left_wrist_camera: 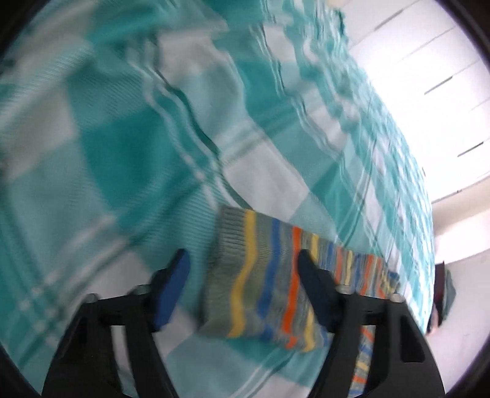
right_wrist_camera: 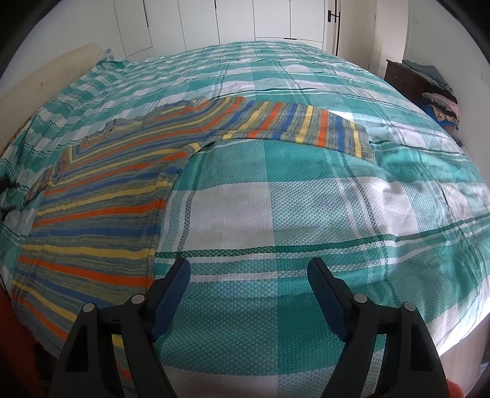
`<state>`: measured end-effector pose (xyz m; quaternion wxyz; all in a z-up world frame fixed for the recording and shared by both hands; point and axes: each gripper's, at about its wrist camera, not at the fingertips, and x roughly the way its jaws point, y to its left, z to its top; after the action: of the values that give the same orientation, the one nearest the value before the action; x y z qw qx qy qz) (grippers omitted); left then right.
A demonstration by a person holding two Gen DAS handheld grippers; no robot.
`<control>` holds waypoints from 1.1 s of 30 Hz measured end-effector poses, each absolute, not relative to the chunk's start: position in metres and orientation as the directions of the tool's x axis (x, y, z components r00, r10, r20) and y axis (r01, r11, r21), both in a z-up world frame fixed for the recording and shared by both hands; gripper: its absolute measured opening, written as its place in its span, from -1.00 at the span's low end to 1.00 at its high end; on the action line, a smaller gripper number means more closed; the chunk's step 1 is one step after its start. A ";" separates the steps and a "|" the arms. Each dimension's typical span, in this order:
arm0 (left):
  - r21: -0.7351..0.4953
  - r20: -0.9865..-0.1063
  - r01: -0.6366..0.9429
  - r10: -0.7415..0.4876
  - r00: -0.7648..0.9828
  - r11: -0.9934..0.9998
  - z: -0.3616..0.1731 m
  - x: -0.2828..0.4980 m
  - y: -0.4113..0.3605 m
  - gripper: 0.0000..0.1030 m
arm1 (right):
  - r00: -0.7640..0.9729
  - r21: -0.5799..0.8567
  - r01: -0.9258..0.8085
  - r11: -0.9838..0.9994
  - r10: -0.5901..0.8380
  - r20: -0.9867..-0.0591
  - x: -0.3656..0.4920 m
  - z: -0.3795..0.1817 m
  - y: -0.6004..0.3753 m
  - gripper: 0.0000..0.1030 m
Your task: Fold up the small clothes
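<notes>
We see a striped sweater (right_wrist_camera: 92, 211) spread flat on a bed, its body lying at about nine o'clock in the right wrist view and one sleeve (right_wrist_camera: 294, 125) stretched out toward one o'clock, ending in a grey ribbed cuff; the stripes run orange, blue, yellow and grey-green. In the left wrist view, which is blurred, we find the other sleeve cuff (left_wrist_camera: 254, 275) at about six o'clock, lying between the fingers of our left gripper (left_wrist_camera: 243, 260); its jaws stand apart, the left pad clear of the fabric and the right finger overlapping the sleeve, though we cannot tell whether that finger touches it. Our right gripper (right_wrist_camera: 249, 268) sits at six o'clock in its own view with its jaws wide apart and only the bedcover between them, just to the right of the sweater's hem. The teal and white checked bedcover (right_wrist_camera: 306, 196) lies under everything. Beyond it, at twelve o'clock, we see white wardrobe doors (right_wrist_camera: 235, 21), and at two o'clock a dark cabinet (right_wrist_camera: 407, 76) with a pile of clothes (right_wrist_camera: 441, 104) on it
</notes>
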<state>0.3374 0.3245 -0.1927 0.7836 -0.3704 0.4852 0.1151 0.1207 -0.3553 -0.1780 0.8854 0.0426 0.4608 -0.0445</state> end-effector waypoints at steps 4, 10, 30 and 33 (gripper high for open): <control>-0.306 -0.906 -0.567 -0.051 0.421 0.765 -0.199 0.347 0.303 -0.97 | 0.560 0.006 0.112 0.994 -0.058 -0.826 0.122 -0.181 -0.350 0.52; -0.186 -0.920 -0.660 0.107 0.377 0.727 -0.203 0.335 0.307 -0.98 | 0.550 -0.002 0.114 0.994 -0.065 -0.833 0.126 -0.184 -0.349 0.52; -0.140 -0.841 -0.021 -0.108 0.530 0.990 -0.109 0.188 0.097 0.49 | 0.621 0.067 0.015 0.998 0.043 -0.783 0.114 -0.148 -0.319 0.52; -0.168 -0.853 0.092 -0.192 0.486 0.981 -0.124 0.147 0.043 0.53 | 0.602 0.122 -0.075 0.990 0.143 -0.786 0.109 -0.143 -0.285 0.52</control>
<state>0.1465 0.0433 -0.1240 0.8604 -0.0500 0.5004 -0.0823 0.1094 -0.2852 -0.1426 0.8941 0.0382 0.4421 0.0609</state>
